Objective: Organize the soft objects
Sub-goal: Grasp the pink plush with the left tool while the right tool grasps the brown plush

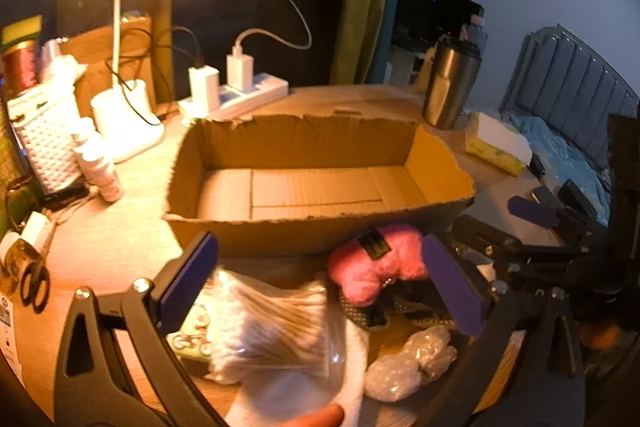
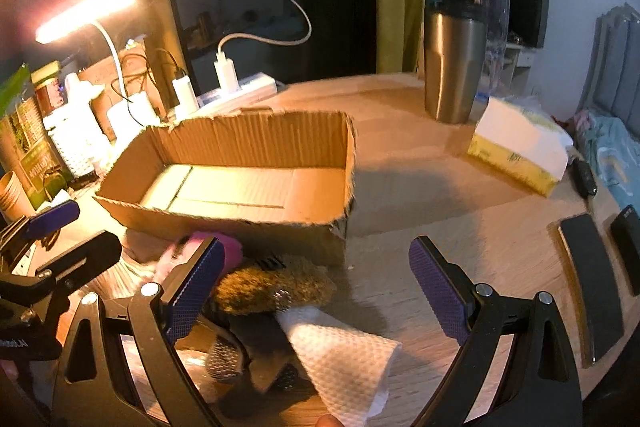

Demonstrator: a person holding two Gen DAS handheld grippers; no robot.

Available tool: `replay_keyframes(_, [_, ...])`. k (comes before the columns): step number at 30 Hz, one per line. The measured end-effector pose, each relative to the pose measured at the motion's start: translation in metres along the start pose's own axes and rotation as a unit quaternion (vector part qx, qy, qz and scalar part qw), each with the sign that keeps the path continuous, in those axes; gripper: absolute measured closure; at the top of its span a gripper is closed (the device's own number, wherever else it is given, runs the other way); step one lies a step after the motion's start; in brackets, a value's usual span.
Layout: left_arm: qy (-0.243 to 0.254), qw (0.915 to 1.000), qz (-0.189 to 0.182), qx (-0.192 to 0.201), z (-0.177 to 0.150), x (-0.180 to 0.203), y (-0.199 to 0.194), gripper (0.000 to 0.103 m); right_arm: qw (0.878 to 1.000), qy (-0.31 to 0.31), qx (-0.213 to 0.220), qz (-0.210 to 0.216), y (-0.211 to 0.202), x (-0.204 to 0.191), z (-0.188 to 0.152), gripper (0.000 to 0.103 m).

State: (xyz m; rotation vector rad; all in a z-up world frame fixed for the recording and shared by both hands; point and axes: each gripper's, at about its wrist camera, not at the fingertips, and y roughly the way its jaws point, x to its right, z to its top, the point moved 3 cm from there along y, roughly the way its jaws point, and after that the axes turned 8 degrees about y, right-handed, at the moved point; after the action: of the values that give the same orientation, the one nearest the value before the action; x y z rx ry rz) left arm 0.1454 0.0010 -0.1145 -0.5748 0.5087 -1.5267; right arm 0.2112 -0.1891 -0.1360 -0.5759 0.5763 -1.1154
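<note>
An open, empty cardboard box stands in the middle of the wooden table. In front of it lies a heap of soft things: a pink plush toy, a brown furry piece, a bag of cotton swabs, a crumpled plastic wrap and a white paper towel. My left gripper hangs open above the swabs and the pink toy. My right gripper is open too, over the brown piece and the paper towel. Neither holds anything.
A lit desk lamp, a power strip with chargers, small bottles and scissors crowd the left. A steel tumbler and a yellow tissue pack stand at the right, with dark flat objects near the edge.
</note>
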Motion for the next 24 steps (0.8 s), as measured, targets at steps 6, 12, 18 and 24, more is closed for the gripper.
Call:
replay_keyframes(6, [-0.002,0.9995,-0.010,-0.030,-0.005,0.006,0.016,0.001,0.999,0.012,-0.047,0.022,0.025,0.008,-0.009,0.008])
replay_keyframes(12, [0.003,0.9987,-0.018,-0.048,-0.006,0.014,0.030,0.001,0.994,0.025,-0.078,0.067,0.041,0.007,-0.010,0.008])
replay_keyframes(18, [0.002,0.9969,-0.033,-0.071,-0.008,0.020,0.042,0.001,0.987,0.031,-0.095,0.124,0.043,0.007,-0.012,0.036])
replay_keyframes(24, [0.003,0.9955,-0.035,-0.088,-0.010,0.025,0.052,0.001,0.985,0.021,-0.089,0.148,0.034,0.000,-0.012,0.060])
